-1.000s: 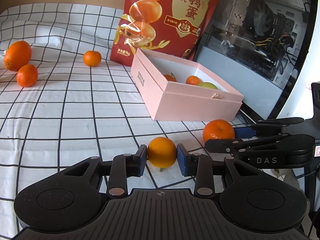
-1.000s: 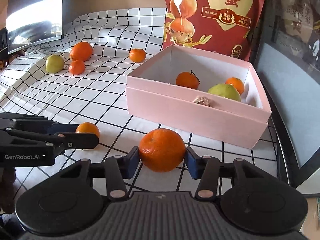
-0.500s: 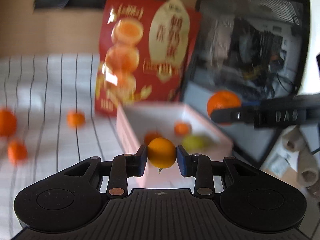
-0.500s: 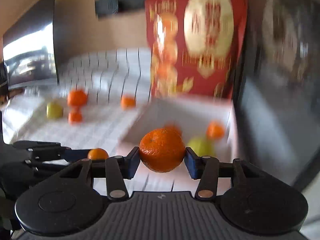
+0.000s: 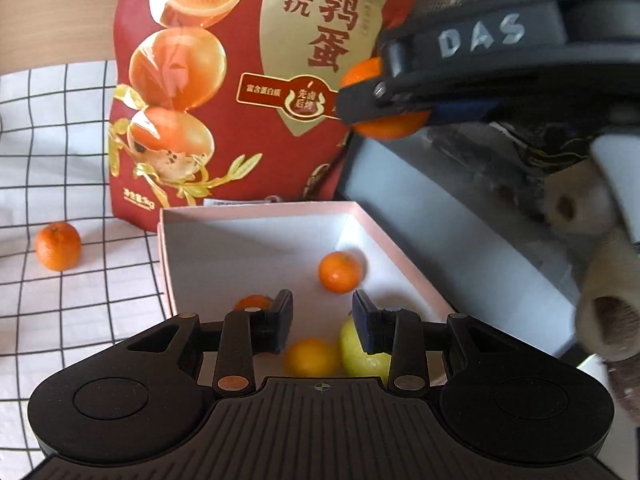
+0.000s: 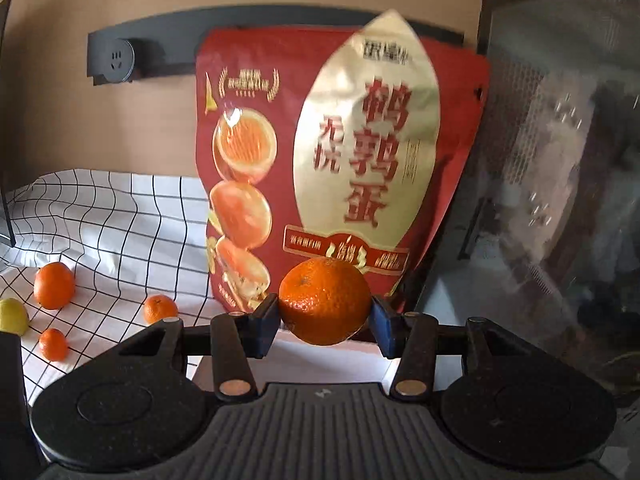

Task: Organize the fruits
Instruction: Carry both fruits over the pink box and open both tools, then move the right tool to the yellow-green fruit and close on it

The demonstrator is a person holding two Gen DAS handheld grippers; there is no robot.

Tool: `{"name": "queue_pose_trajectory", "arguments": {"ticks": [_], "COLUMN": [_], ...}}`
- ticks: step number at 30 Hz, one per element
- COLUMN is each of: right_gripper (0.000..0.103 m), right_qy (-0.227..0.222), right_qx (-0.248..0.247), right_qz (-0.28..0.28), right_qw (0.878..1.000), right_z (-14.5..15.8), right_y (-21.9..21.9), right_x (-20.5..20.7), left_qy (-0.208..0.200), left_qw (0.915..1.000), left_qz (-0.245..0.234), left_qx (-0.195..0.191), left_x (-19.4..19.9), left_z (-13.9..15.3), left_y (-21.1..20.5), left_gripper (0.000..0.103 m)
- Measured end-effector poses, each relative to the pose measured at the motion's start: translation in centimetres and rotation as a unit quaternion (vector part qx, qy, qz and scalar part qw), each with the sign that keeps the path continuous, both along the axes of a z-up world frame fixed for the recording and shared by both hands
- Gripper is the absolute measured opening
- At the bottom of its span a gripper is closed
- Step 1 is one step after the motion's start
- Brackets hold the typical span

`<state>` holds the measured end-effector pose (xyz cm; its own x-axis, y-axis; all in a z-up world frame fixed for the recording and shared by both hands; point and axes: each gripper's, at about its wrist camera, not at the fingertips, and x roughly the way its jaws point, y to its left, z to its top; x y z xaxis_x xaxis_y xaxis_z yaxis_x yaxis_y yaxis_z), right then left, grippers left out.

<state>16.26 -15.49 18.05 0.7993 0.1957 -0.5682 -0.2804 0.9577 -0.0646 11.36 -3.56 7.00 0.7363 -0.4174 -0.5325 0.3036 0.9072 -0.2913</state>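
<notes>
Red snack bag [image 6: 320,160] stands behind the pink box [image 5: 256,216]. Right gripper [image 6: 324,320] clamps a large mandarin [image 6: 325,300], raised before the bag. Left gripper [image 5: 322,320] over the box, jaws apart, empty. Small yellow-orange fruit [image 5: 310,356], blurred, is inside the box beneath them.

A box [image 5: 256,216] stands before a bag [image 5: 240,80], fruit [image 5: 340,272] inside it, one mandarin [image 5: 58,246] left of it.

Pink box [image 5: 404,264], black-checked white cloth [image 5: 72,160]
</notes>
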Motion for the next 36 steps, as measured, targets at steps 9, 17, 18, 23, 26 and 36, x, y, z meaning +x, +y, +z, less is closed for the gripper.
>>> {"name": "queue_pose_trajectory", "arguments": {"ticks": [9, 17, 18, 23, 26, 36], "right_gripper": [0.048, 0.048, 0.048, 0.048, 0.049, 0.073], "right_qy": [0.008, 0.081, 0.093, 0.138, 0.15, 0.03], "right_qx": [0.003, 0.056, 0.06, 0.066, 0.03, 0.011], "right_qz": [0.006, -0.005, -0.007, -0.027, -0.035, 0.052], "right_qw": [1.0, 0.995, 0.994, 0.988, 0.988, 0.998], "right_z": [-1.4, -4.6, -5.3, -9.6, -11.4, -7.2], "right_y": [0.0, 0.0, 0.1, 0.8, 2.3, 9.3], "right_x": [-0.5, 2.9, 3.6, 7.1, 8.0, 1.2], "left_qy": [-0.037, -0.097, -0.105, -0.103, -0.097, -0.072], "left_qw": [0.9971, 0.9781, 0.975, 0.959, 0.9507, 0.9177], "left_qz": [0.065, 0.181, 0.194, 0.263, 0.294, 0.381], "left_qx": [-0.014, -0.034, -0.027, -0.025, -0.01, -0.084], "left_x": [-2.7, -6.1, -6.6, -7.4, -7.1, -9.7], "left_z": [0.1, -0.2, -0.4, -1.9, -2.9, -3.1], "left_y": [4.8, 14.7, 16.0, 23.6, 27.5, 35.8], "left_gripper": [0.037, 0.037, 0.037, 0.037, 0.037, 0.037]}}
